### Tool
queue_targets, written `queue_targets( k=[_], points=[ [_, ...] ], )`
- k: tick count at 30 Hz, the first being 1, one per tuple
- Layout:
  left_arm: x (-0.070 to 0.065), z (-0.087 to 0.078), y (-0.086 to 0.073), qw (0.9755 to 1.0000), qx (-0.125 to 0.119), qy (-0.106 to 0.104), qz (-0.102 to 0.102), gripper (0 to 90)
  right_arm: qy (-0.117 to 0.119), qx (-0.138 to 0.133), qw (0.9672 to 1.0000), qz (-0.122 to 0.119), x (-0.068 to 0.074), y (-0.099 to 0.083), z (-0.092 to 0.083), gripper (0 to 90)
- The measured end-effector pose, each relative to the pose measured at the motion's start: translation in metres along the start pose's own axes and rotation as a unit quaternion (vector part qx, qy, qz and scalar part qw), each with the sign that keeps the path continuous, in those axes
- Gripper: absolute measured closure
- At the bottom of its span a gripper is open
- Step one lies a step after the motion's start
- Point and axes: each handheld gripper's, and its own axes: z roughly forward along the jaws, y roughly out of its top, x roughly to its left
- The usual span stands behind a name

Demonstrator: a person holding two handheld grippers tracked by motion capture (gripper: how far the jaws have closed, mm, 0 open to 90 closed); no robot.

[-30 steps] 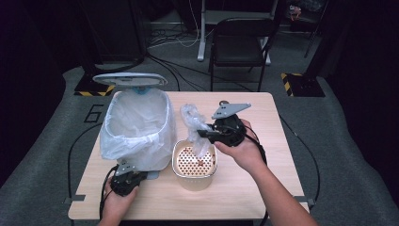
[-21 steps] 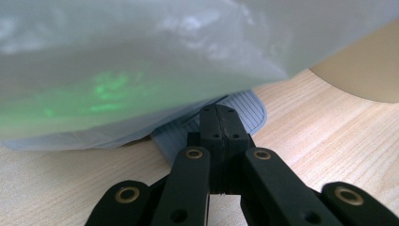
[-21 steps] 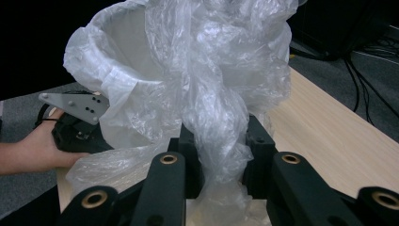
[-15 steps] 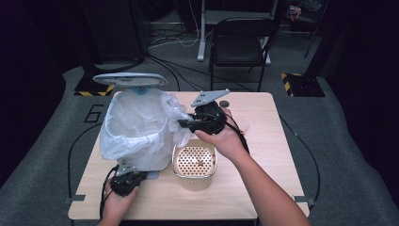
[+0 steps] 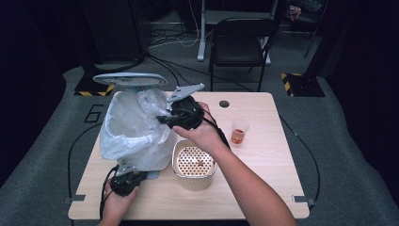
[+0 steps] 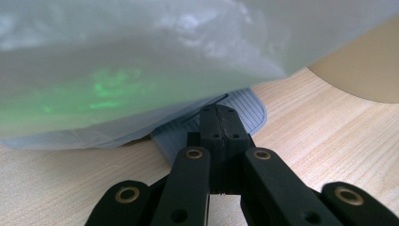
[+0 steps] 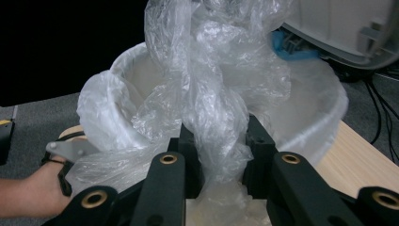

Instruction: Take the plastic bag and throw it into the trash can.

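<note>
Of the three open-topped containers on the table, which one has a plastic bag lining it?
The big white bin at the left, under its raised lid. The beige perforated pot and small orange cup have no liner.

Light wooden table (image 5: 263, 160) with lined bin (image 5: 134, 134), perforated beige pot (image 5: 194, 167), small cup (image 5: 239, 131).

Bin (image 5: 123, 134) body hidden under white liner (image 5: 136, 141); pedal (image 6: 244, 110) part covered by liner; cup (image 5: 239, 131) contents too small to tell.
</note>
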Motion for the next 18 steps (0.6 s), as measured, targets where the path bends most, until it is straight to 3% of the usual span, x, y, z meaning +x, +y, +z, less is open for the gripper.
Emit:
queue_targets(
  k=[4,6,8,9,10,14,17,18],
  points=[
    [0.0,0.0,0.0,1.0,0.001,0.0,0.003,90.0,0.006,-0.002,1.0,0.003,0.003,0.007,0.016,73.9],
    [0.002,-0.001,0.001,0.9997,0.013,0.003,0.019,90.0,0.004,-0.003,1.0,0.002,0.004,0.01,0.026,73.8],
    [0.003,-0.001,0.001,0.9998,0.008,0.001,0.021,90.0,0.004,-0.005,1.0,0.004,0.005,0.011,0.029,73.7],
    [0.0,0.0,0.0,1.0,0.002,0.001,0.0,90.0,0.001,-0.008,1.0,0.005,0.004,0.013,0.036,73.5],
    [0.0,0.0,0.0,1.0,0.004,0.004,-0.004,90.0,-0.001,-0.009,0.9999,0.006,0.004,0.014,0.038,73.3],
    [0.0,0.0,0.0,1.0,0.004,0.002,-0.001,90.0,-0.006,-0.007,0.9999,0.011,0.005,0.016,0.047,72.2],
    [0.0,0.0,0.0,1.0,0.005,0.003,-0.002,90.0,-0.011,-0.008,0.9998,0.016,0.007,0.019,0.054,65.1],
    [0.0,0.0,0.0,1.0,0.005,0.003,-0.003,90.0,-0.018,-0.014,0.9995,0.023,0.009,0.02,0.059,52.8]
  ],
)
